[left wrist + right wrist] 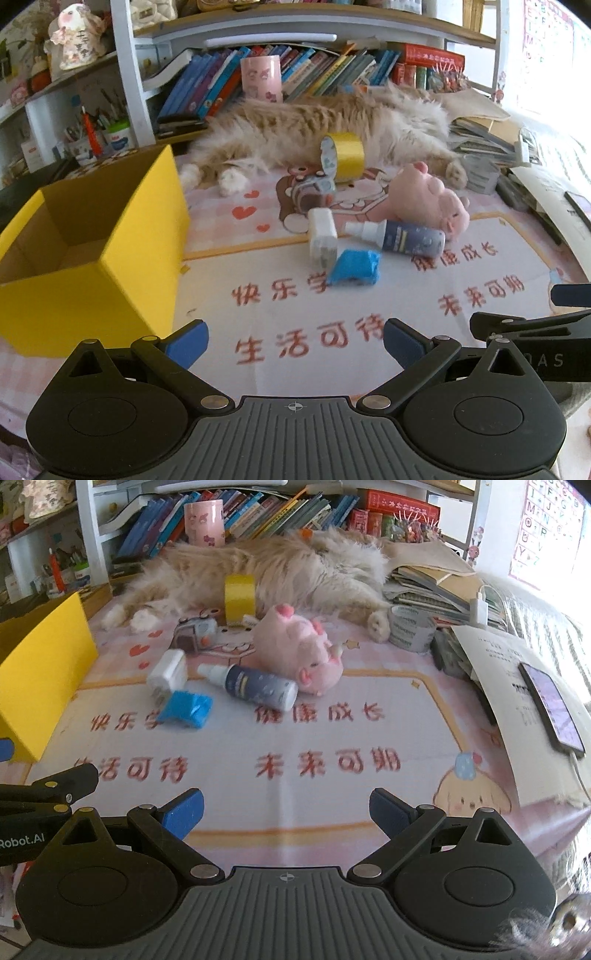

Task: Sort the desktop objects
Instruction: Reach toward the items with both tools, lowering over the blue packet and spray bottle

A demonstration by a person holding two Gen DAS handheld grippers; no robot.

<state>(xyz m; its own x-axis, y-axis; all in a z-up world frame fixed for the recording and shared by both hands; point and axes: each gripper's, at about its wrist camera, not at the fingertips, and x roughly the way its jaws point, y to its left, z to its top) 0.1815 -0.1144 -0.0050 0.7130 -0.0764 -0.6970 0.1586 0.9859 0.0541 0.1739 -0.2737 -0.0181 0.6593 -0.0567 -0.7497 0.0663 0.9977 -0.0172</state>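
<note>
On the table, a big fluffy cat lies behind the toys, touching the yellow tape roll. A pink pig, spray bottle, white box and blue packet lie close together. The yellow box stands open at the left. Books fill the shelf behind. The left tool and right tool are both wide and hold nothing.

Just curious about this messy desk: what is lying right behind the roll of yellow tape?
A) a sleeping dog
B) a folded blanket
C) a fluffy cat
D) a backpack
C: a fluffy cat is stretched out behind the yellow tape, paws toward the mat.
</note>
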